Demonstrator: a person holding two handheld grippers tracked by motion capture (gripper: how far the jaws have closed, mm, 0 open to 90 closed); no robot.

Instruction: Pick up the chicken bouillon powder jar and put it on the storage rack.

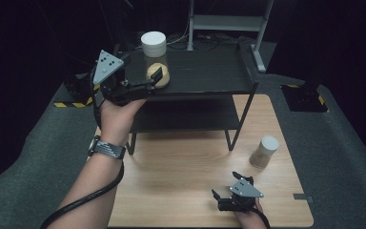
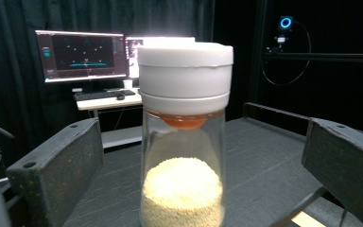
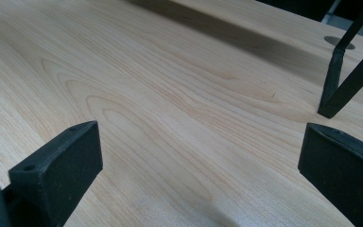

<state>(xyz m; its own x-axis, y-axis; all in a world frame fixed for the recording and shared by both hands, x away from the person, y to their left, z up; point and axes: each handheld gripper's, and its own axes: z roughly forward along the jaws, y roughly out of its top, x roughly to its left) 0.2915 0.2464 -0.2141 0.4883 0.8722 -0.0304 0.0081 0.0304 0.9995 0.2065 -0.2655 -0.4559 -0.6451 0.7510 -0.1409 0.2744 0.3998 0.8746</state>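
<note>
In the high view, our left gripper [image 1: 153, 79] reached onto the top of the black shelf rack [image 1: 209, 71], jaws spread wide around the jar [image 1: 155, 59] and holding nothing; the jar stood upright at the rack's left end. A second jar [image 1: 264, 151] stood on the wooden table [image 1: 181, 167] to the right, well apart from our right gripper [image 1: 226, 188], which rested low near the table's front edge. In the left gripper view, the jar [image 2: 184, 142] sat between the jaws, clear of both pads; pale grain filled roughly its lower third under a white lid [image 2: 185, 75]. We judged the clear wall stiff, smooth and possibly slippery, the load light, so a squeeze at mid-body below the lid seemed best. In the right gripper view, the jaws stood wide and empty over bare wood [image 3: 170, 109], beside a rack leg [image 3: 335, 80].
</note>
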